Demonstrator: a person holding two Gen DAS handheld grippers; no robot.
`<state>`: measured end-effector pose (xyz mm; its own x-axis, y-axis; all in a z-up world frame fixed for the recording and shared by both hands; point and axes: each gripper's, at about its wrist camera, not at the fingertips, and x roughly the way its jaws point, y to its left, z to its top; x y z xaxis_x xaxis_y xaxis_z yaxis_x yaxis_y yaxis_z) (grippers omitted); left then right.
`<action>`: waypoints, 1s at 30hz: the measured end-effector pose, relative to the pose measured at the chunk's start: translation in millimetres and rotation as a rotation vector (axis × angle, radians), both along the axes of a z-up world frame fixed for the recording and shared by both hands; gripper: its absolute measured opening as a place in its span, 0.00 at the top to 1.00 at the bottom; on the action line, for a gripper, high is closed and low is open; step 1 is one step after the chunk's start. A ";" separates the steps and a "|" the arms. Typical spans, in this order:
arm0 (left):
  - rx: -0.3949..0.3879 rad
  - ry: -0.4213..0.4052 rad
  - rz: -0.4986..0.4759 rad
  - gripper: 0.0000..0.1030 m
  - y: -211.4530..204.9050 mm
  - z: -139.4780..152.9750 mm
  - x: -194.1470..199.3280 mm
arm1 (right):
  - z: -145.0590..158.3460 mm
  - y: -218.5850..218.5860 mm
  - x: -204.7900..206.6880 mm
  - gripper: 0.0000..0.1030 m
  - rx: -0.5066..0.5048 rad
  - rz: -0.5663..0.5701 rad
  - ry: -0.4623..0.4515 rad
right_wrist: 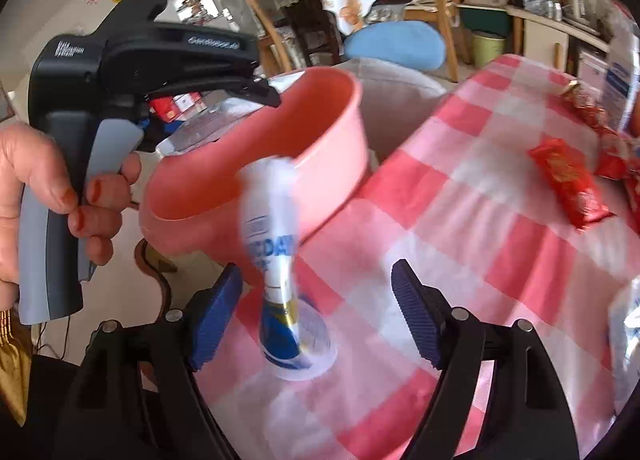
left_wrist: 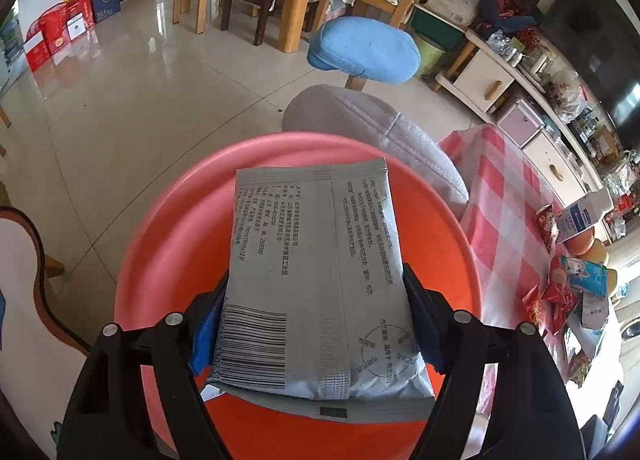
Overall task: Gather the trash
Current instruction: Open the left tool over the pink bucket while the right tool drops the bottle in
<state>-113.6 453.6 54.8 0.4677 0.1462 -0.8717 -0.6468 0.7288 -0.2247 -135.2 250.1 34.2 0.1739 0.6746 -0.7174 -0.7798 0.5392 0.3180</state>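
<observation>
My left gripper (left_wrist: pixel 316 280) is shut on a grey foil packet (left_wrist: pixel 320 244), its pads pressing on both sides. The packet hangs above a pink plastic basin (left_wrist: pixel 160 220). In the right wrist view my right gripper (right_wrist: pixel 316 270) stands open over the checked tablecloth (right_wrist: pixel 480 240). A blurred white and blue wrapper (right_wrist: pixel 272 220) with a clear round base is between the jaws, touching neither pad. Behind it is the pink basin (right_wrist: pixel 328 148). A hand (right_wrist: pixel 40 188) holds the left gripper's body above the basin's far side.
A red snack packet (right_wrist: pixel 568 184) lies on the cloth at the right. More snack wrappers (left_wrist: pixel 560 292) and a milk carton (left_wrist: pixel 580 216) lie further along the table. A blue stool (left_wrist: pixel 364 50) and a grey cushion (left_wrist: pixel 360 120) stand beyond the basin.
</observation>
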 end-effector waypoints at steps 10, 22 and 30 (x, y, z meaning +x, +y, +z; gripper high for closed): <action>0.025 -0.006 -0.017 0.24 -5.2 5.8 1.3 | -8.8 -2.3 5.8 0.50 0.026 -0.041 0.027; 0.046 -0.003 -0.044 0.23 -10.6 10.1 4.9 | -12.0 -19.8 26.0 0.30 0.169 -0.183 0.242; 0.053 0.005 -0.048 0.23 -10.8 10.0 5.4 | -16.9 -34.3 48.2 0.68 0.236 -0.276 0.359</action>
<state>-108.2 442.8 64.7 0.4711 0.1699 -0.8656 -0.6119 0.7697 -0.1820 -86.9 215.8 17.3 0.1391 0.7892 -0.5982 -0.4382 0.5908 0.6775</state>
